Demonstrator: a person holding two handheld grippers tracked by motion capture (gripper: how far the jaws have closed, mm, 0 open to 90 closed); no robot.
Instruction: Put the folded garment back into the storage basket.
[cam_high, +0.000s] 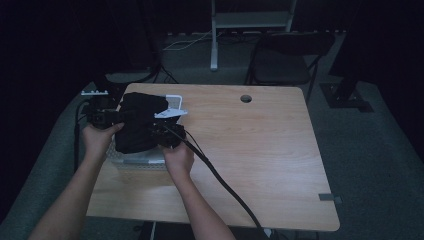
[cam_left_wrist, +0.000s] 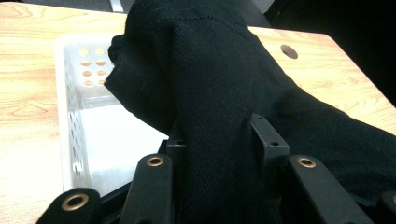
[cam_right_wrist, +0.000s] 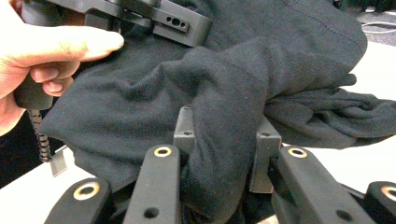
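A black cloth (cam_high: 140, 122) is bunched up over a white perforated basket (cam_high: 172, 102) at the table's left side. My left gripper (cam_high: 105, 118) holds the cloth from the left, and my right gripper (cam_high: 167, 134) holds it from the near right. In the left gripper view the jaws (cam_left_wrist: 219, 140) are shut on a thick fold of the cloth (cam_left_wrist: 210, 70), with the basket wall (cam_left_wrist: 70, 116) below and to the left. In the right gripper view the jaws (cam_right_wrist: 226, 135) pinch another fold of the cloth (cam_right_wrist: 233, 70); the other hand (cam_right_wrist: 56, 46) grips its tool at the upper left.
The wooden table (cam_high: 260, 150) has a round cable hole (cam_high: 245, 98) near its far edge and a grey mark (cam_high: 330, 197) at the near right. A thick black cable (cam_high: 220, 180) trails from the right gripper. A dark folding chair (cam_high: 285, 65) stands behind the table.
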